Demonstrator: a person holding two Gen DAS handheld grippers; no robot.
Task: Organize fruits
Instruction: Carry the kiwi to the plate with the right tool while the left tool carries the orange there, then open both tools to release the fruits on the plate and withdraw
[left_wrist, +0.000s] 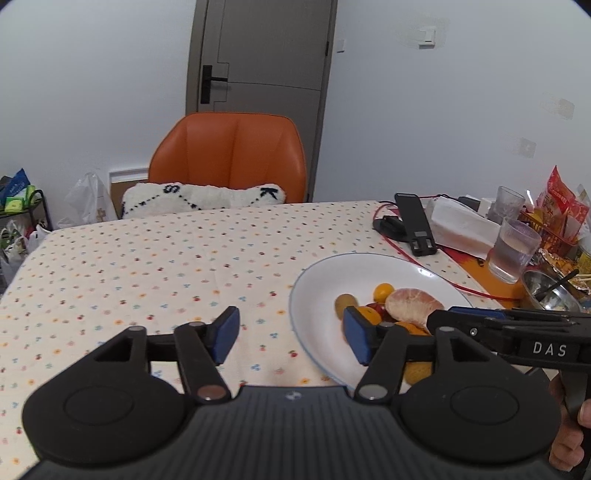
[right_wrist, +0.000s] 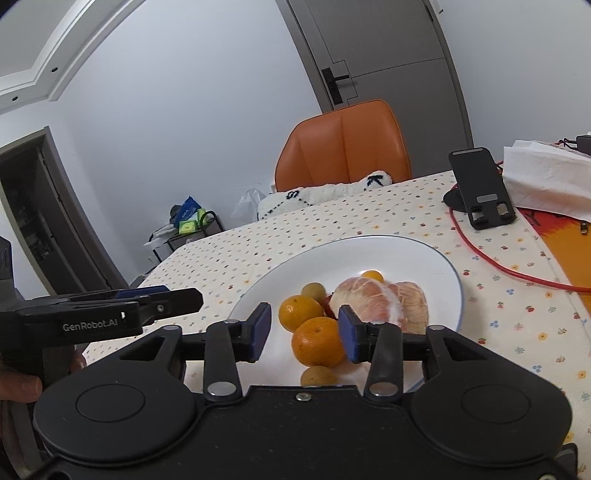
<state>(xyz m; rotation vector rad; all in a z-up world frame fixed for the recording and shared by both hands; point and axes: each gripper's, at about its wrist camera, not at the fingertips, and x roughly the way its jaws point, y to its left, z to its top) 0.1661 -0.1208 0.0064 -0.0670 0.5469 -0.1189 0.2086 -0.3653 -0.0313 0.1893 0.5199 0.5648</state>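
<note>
A white plate (right_wrist: 436, 266) with a thin blue rim was seen resting on the tabletop (left_wrist: 147, 258), which was covered by a cloth printed with small fruit motifs. The fruits were gathered on the plate: peeled pomelo segments (right_wrist: 380, 299), two oranges (right_wrist: 318, 341), a small yellow fruit (right_wrist: 372, 275), brownish-green round fruits (right_wrist: 313, 290) and something red partly hidden between them.

The right gripper (right_wrist: 304, 334) was held low over the near rim of the plate, its blue-padded fingers (right_wrist: 260, 328) spread apart, with the nearer orange lying between them in the view; whether a pad touched it could not be told. The left gripper (left_wrist: 291, 334) was held beside the plate's left edge, its fingers (left_wrist: 225, 334) likewise spread and holding nothing; one pad was seen over the cloth and the other over the plate.

Behind the plate a black phone stand (right_wrist: 480, 184), a red cable (right_wrist: 491, 258) and folded white paper (right_wrist: 546, 177) were seen. An orange chair (left_wrist: 229, 158) stood at the far side of the tabletop, with a door (left_wrist: 266, 55) behind it.
</note>
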